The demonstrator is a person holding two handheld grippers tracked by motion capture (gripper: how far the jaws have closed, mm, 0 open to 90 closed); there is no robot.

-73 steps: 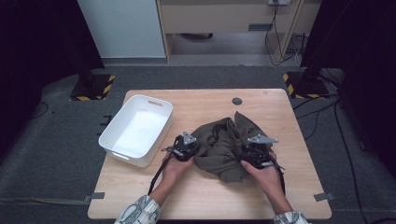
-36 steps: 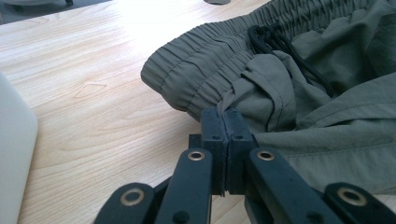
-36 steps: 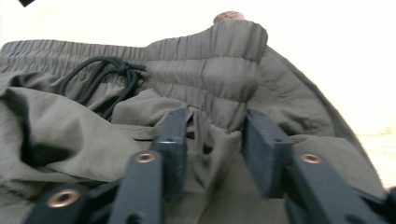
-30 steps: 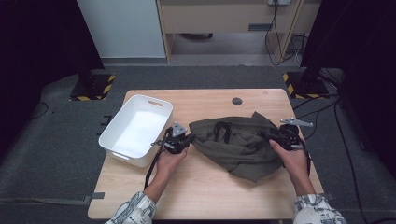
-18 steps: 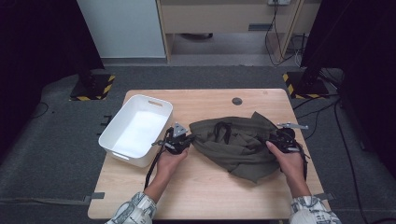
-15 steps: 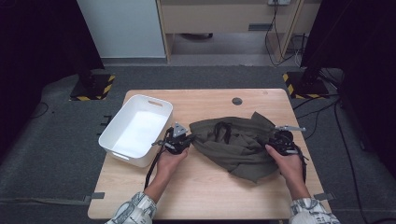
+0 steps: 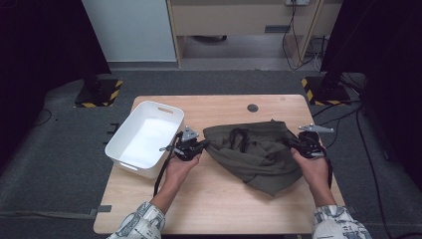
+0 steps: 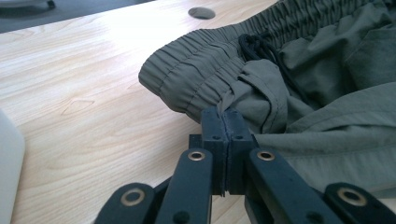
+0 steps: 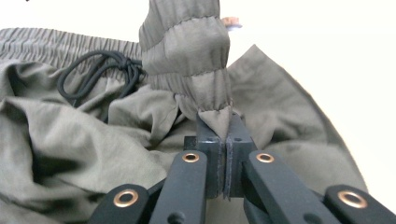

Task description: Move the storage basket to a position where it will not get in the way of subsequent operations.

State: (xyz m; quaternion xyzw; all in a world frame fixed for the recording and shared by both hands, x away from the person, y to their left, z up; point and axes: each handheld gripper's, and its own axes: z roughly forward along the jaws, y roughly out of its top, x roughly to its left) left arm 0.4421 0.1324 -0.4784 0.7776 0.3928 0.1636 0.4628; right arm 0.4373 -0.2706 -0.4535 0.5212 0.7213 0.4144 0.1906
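Olive-green shorts [image 7: 256, 154] lie rumpled on the wooden table [image 7: 219, 204], stretched between both grippers, elastic waistband on the far side. Left gripper [image 7: 199, 146] is clamped on the waistband's left end; in the left gripper view the pads sit tight together with a pinch of gathered fabric [image 8: 219, 100] at their tips. Right gripper [image 7: 293, 144] has just been closing and now pinches the other waistband corner; in the right gripper view a bunched column of waistband [image 9: 187, 56] rises straight out of the shut jaws.

Handling guess: thin woven cloth, light, floppy, no stiffness, probably a bit slick; it will sag and fold wherever unsupported. The elastic band is the thickest part, so it looks the best place to hold, and both grips are already there. A black drawstring [image 7: 239, 137] lies looped between the two grippers and could snag.

White bin [image 7: 144, 139] sits just outboard of the left gripper, close to it. Table edge runs just outboard of the right gripper, little margin there. Bare wood in front of the shorts and towards the person, good room for spreading or folding. A small dark disc [image 7: 253, 108] sits beyond the shorts, apart from them.
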